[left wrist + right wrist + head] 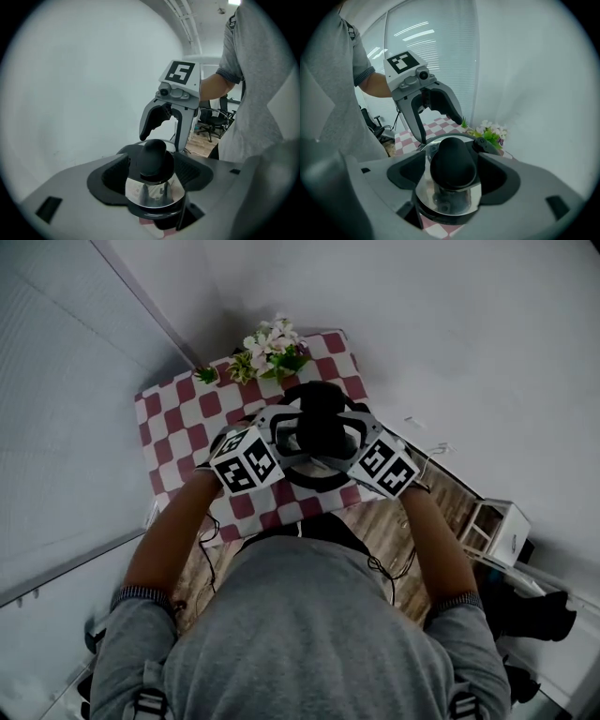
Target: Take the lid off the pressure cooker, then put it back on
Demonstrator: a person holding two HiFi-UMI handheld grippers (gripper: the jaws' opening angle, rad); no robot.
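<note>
Pressure cooker (pixel 319 432) mostly hiding under left gripper (pixel 440 127) and right gripper (pixel 162 138) in head view; its lower body getting cut off in both gripper views. Hands hiding behind marker cubes (pixel 246 460). Checkered surface (pixel 178 418) disappearing at near edge under person's torso (pixel 300 634).

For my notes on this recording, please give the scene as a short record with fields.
surface: red-and-white checked cloth
object: pressure cooker, lid on
knob: black, on the lid, between both grippers' jaws
left gripper: open around the knob
right gripper: open around the knob
other: flowers at the cloth's far edge
</note>
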